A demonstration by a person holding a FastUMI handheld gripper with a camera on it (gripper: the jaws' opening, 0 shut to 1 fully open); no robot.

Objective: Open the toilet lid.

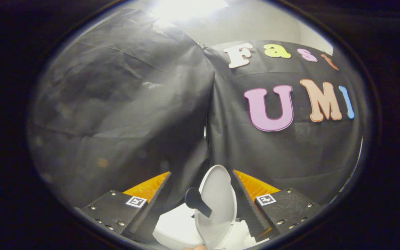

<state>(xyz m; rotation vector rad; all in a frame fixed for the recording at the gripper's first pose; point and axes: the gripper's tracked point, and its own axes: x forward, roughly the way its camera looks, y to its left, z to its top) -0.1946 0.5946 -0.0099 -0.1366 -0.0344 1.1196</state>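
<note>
Upright between the wide-spread fingers (pixel 201 208) stands a smooth white oval plastic toilet lid (pixel 217 205), raised, ungripped, above its white bowl (pixel 175 229).

The gripper (pixel 200 201) has its fingers spread apart, pressing on nothing. Between them stands the toilet lid (pixel 217 208), raised upright and seen nearly edge-on, its pale oval face turned towards the right finger. A dark handle (pixel 196 201) projects from the lid on the left finger's side. Beneath the lid lies the white toilet body (pixel 175 229). Beyond the fingers hangs the booth's black cloth wall (pixel 116 114), creased, with a seam running down just above the lid.
</note>
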